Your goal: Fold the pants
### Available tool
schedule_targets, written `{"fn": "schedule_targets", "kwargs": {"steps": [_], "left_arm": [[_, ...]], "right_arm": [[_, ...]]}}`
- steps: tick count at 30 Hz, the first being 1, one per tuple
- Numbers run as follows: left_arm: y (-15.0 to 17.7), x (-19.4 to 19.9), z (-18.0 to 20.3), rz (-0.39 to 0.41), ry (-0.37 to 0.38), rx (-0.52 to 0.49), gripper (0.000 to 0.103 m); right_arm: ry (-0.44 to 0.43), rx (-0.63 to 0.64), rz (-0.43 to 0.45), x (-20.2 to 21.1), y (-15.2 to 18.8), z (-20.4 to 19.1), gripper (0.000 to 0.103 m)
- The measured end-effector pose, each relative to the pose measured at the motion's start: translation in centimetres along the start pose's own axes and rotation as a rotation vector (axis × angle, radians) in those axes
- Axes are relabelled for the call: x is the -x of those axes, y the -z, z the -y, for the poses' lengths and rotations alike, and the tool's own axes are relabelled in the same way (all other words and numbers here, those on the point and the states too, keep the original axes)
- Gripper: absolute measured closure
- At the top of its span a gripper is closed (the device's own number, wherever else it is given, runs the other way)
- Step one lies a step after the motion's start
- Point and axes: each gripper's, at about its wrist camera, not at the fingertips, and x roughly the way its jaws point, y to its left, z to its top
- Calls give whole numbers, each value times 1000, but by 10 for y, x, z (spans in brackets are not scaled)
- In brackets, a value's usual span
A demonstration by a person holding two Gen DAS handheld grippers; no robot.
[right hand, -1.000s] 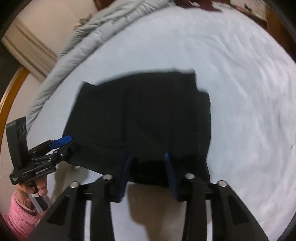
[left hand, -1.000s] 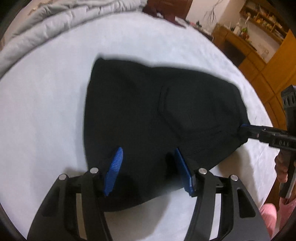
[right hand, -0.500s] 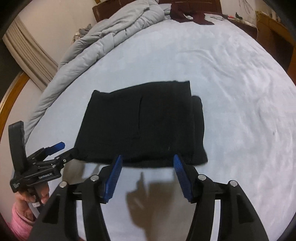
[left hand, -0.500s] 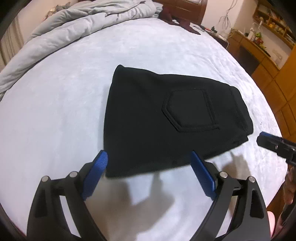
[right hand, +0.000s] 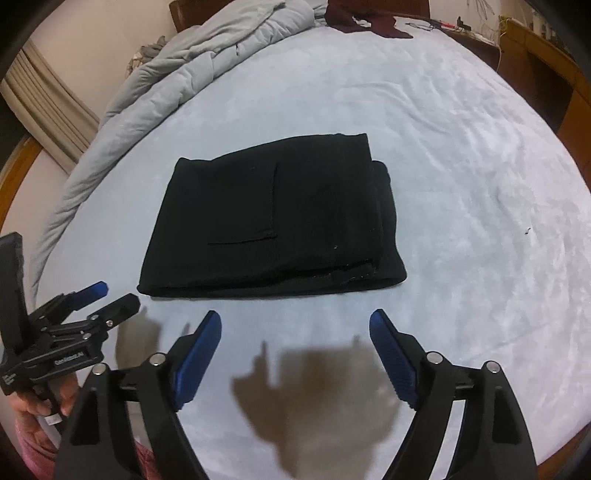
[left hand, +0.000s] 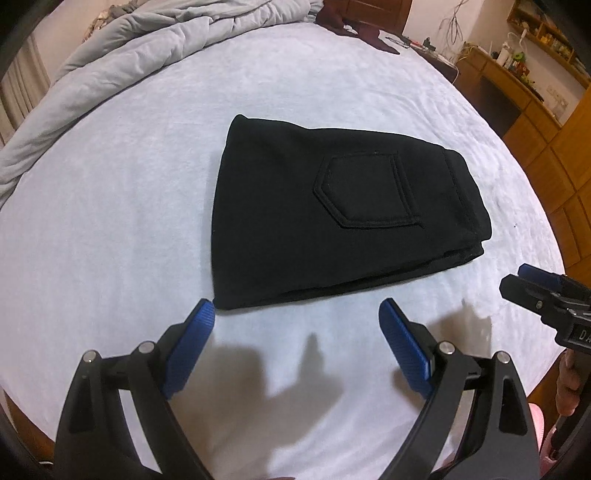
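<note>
The black pants (left hand: 332, 218) lie folded into a compact rectangle on the pale bed sheet (left hand: 129, 221), back pocket facing up. They also show in the right wrist view (right hand: 273, 221). My left gripper (left hand: 297, 317) is open and empty, held just short of the near edge of the pants. My right gripper (right hand: 295, 325) is open and empty, also just short of the near edge. The right gripper shows at the right edge of the left wrist view (left hand: 532, 284). The left gripper shows at the left of the right wrist view (right hand: 107, 299).
A rumpled grey duvet (left hand: 147, 48) lies along the far left of the bed. A dark red garment (right hand: 369, 18) lies at the head of the bed. Wooden cabinets and a desk (left hand: 546, 110) stand to the right. The bed's near edge is just below the grippers.
Both grippers let go of the pants, opened wide and pulled back toward the near edge of the bed. The pants now lie flat and folded.
</note>
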Motion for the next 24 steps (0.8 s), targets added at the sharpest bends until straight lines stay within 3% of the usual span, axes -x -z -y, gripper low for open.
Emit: {"fn": "schedule_targets", "kwargs": {"steps": [3,24], "left_arm": [[3,2,0,-2,-15,-4,13],[21,15,4,-23,-24,6,12]], "right_arm": [[34,-2,6,3,4,-2,18],[51,-4,-23,4,15,-12,14]]}}
